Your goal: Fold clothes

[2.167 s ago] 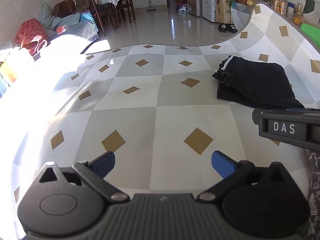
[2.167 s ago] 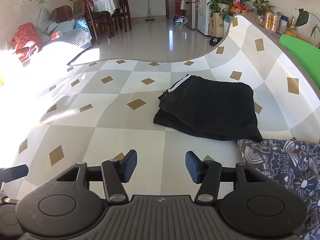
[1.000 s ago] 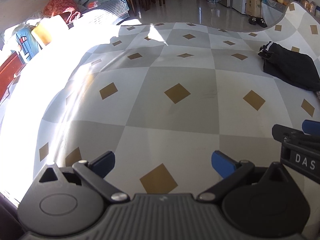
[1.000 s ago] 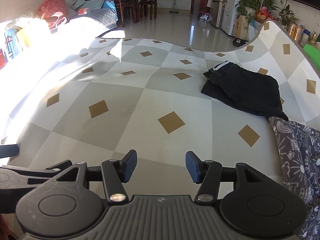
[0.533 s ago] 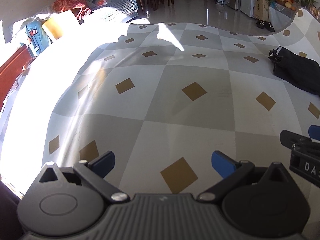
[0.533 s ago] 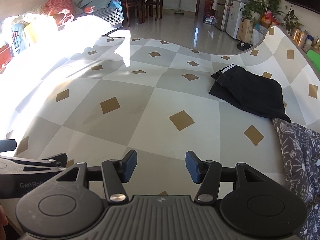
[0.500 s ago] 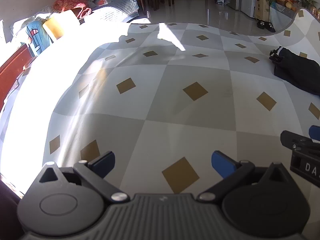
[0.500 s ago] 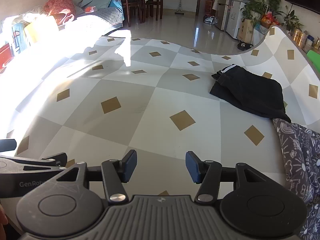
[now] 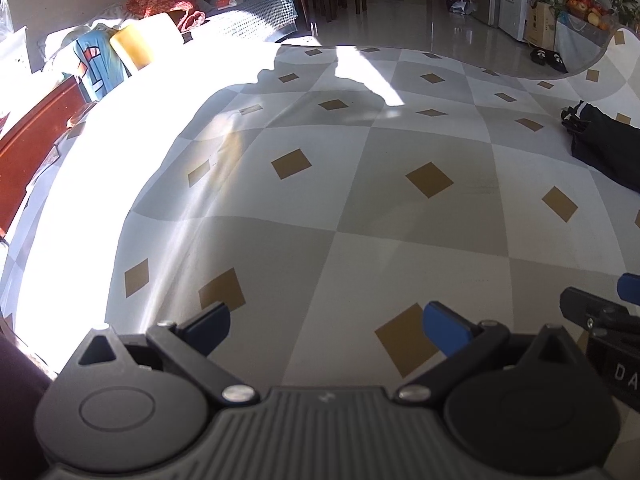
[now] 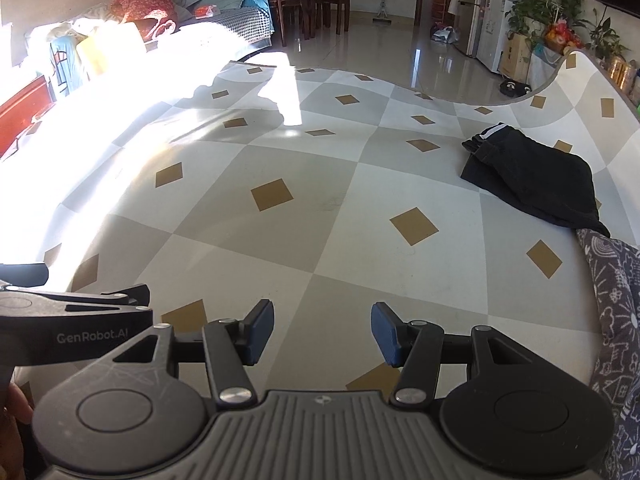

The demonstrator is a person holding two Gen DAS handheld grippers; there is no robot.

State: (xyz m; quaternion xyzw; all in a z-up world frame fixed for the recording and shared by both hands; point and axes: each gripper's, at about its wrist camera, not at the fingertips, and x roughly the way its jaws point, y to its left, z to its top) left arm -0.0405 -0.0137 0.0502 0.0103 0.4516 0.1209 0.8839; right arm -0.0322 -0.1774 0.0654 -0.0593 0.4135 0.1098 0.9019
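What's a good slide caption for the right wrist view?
Open right gripper above checkered cloth, folded black garment beyond.

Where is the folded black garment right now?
The folded black garment lies on the checked tablecloth, far right in the right wrist view, just beyond the patterned grey fabric.

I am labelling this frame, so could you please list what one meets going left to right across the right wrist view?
Left gripper → right gripper, jaws open → folded black garment → patterned grey cloth at the right edge, all on the checked table cover.
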